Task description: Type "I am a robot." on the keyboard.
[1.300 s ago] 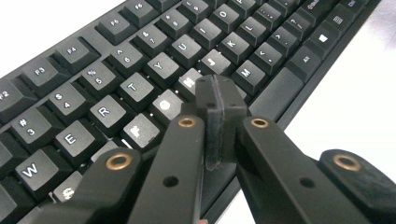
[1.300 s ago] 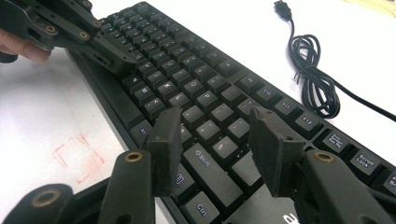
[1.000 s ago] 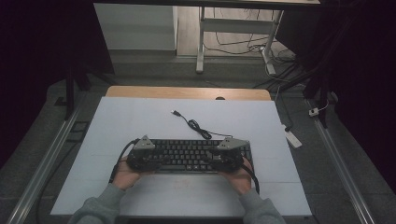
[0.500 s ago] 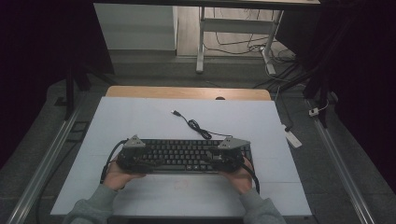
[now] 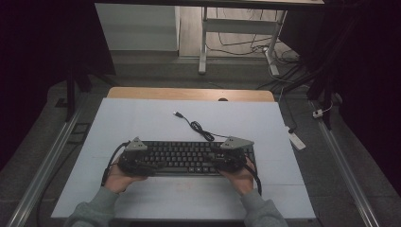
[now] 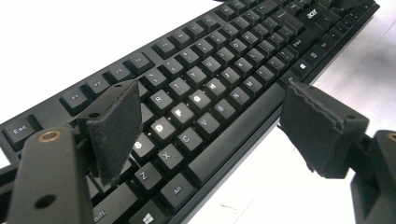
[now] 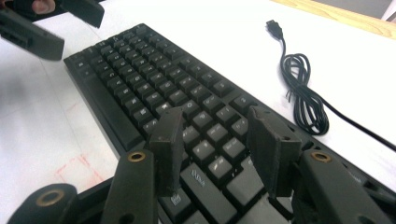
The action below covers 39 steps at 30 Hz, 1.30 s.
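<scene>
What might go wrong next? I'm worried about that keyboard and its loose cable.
The left gripper, whose jaws have just opened, straddles the keyboard's front edge without pressing it, so a lift now could tip that end. The coiled cable trails loose on the table and could drag or snag.

Both forearms wear grey-green sleeves [image 5: 97,206] with ribbed cuffs. Each hand holds a black gripper, the left gripper [image 5: 137,161] and right gripper [image 5: 230,158] each topped by a grey three-cornered plate and trailing a black cable [image 5: 109,163]. The jaws are matt black bars with brass-ringed screw holes [image 6: 49,136] and rough, worn black pads [image 6: 116,126].
</scene>
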Tool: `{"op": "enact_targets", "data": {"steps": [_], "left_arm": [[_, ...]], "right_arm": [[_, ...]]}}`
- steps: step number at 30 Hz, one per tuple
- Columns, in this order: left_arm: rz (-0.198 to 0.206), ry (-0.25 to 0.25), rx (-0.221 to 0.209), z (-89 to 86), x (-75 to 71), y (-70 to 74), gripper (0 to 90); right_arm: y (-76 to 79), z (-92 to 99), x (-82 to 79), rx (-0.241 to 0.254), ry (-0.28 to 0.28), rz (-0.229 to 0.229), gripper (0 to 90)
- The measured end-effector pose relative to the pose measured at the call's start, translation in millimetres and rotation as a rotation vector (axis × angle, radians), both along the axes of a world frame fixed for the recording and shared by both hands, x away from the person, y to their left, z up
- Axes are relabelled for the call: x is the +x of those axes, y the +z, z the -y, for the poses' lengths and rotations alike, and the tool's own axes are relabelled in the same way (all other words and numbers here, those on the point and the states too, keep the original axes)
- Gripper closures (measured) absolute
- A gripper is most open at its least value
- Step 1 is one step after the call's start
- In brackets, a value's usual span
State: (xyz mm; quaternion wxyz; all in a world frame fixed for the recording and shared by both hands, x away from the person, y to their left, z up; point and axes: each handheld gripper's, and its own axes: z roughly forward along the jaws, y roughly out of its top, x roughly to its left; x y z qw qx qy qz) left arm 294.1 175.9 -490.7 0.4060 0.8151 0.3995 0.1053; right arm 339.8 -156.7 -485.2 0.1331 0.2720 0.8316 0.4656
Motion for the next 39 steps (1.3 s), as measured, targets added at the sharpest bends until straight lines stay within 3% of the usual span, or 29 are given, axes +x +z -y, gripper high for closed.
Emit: {"op": "enact_targets", "data": {"steps": [6,11,14,26,33,39], "left_arm": [[-0.009,0.003,0.002,-0.9,1.4,-1.8,21.3],[-0.006,0.003,0.004,-0.7,1.1,-1.7,21.4],[-0.009,0.004,0.005,-0.5,1.3,-2.3,21.4],[-0.008,0.002,0.016,-0.7,0.7,-2.6,22.0],[-0.017,0.000,0.021,-0.2,1.5,-4.6,22.1],[-0.020,-0.006,0.029,1.7,1.6,-5.7,22.1]], "right_arm": [[2.3,-16.1,5.1,-0.004,0.024,-0.005,62.4],[2.0,-27.2,11.6,-0.012,0.044,-0.029,80.2],[3.0,-34.5,15.6,-0.043,0.054,-0.037,89.4],[-12.3,-74.9,30.5,-0.133,0.072,-0.087,89.5],[-22.6,-77.6,36.7,-0.145,0.053,-0.111,89.4],[-23.8,-79.1,37.6,-0.148,0.051,-0.103,89.4]]}}
